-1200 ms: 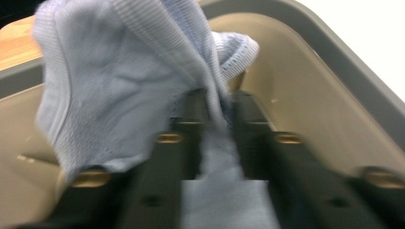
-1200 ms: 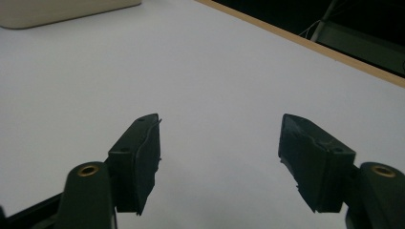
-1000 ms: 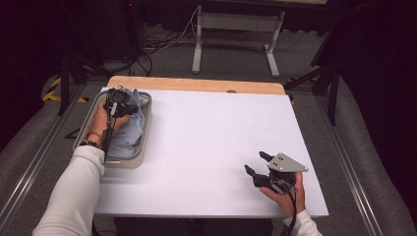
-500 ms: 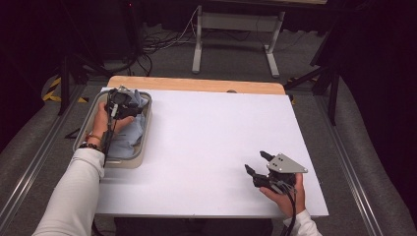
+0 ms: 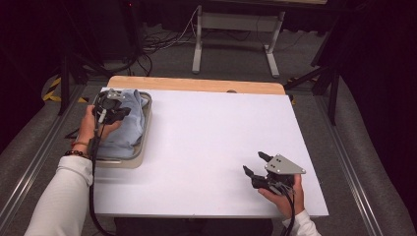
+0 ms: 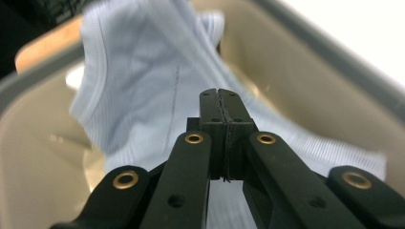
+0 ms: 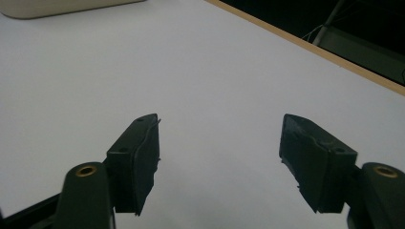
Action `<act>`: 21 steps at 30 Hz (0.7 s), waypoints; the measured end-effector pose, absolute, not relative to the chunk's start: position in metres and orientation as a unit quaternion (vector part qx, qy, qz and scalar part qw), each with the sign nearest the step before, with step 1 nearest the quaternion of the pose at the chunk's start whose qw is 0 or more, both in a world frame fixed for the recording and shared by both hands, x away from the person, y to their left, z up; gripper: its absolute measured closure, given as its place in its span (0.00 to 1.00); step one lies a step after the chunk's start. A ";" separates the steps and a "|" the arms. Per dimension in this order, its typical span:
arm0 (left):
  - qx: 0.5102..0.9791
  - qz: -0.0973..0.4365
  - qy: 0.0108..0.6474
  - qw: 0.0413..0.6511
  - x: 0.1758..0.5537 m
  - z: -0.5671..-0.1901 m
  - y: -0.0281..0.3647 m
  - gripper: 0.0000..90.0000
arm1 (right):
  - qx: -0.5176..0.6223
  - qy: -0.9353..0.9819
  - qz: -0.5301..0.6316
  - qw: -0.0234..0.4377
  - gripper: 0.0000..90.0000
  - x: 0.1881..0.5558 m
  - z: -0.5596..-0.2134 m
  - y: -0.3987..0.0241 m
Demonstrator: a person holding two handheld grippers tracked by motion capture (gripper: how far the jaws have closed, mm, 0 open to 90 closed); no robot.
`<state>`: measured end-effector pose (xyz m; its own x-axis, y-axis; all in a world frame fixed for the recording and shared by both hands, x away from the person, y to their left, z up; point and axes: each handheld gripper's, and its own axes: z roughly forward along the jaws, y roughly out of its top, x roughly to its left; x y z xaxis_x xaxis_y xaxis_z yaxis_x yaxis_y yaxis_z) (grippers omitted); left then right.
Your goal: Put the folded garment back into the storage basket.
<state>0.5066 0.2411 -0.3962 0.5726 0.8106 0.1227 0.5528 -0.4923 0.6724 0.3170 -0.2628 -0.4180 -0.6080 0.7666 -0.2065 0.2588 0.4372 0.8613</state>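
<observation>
Left gripper view: left gripper pinching light-blue cloth, jaws having just been closing.
Cloth: draping into tray.
Right gripper: idling apart over tabletop.
Risk: thin pinch slipping, cloth snagging tray rim.

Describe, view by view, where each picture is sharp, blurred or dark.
High view: white table brightly lit, surroundings dark. Left gripper view: closed black jaws sharp, the light blue garment and beige tray behind them soft and blurred. Right gripper view: jaws crisp, table evenly lit, far corner dark.
</observation>
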 end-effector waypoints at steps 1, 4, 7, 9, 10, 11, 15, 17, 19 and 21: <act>0.839 0.217 0.410 0.285 0.506 -0.400 0.241 1.00 | 0.324 0.792 0.420 0.302 0.34 0.317 -0.418 -0.262; 0.843 0.207 0.411 0.279 0.507 -0.406 0.242 1.00 | 0.323 0.794 0.418 0.300 0.34 0.317 -0.419 -0.261; 0.844 0.196 0.416 0.277 0.507 -0.411 0.243 1.00 | 0.324 0.795 0.418 0.297 0.34 0.317 -0.420 -0.260; 0.849 0.192 0.416 0.262 0.509 -0.415 0.242 1.00 | 0.323 0.796 0.417 0.296 0.34 0.317 -0.420 -0.259; 0.850 0.194 0.414 0.260 0.509 -0.416 0.241 1.00 | 0.323 0.797 0.417 0.296 0.34 0.317 -0.420 -0.259; 0.852 0.191 0.414 0.257 0.509 -0.416 0.240 1.00 | 0.322 0.797 0.416 0.296 0.34 0.317 -0.420 -0.258; 0.858 0.180 0.417 0.241 0.512 -0.421 0.240 1.00 | 0.321 0.798 0.415 0.296 0.34 0.317 -0.421 -0.258; 0.863 0.177 0.414 0.229 0.513 -0.423 0.238 1.00 | 0.322 0.798 0.415 0.295 0.34 0.317 -0.421 -0.258; 0.862 0.180 0.415 0.228 0.512 -0.422 0.237 1.00 | 0.321 0.798 0.415 0.296 0.34 0.317 -0.421 -0.259; 0.858 0.187 0.414 0.241 0.511 -0.420 0.238 1.00 | 0.320 0.798 0.415 0.297 0.34 0.316 -0.421 -0.259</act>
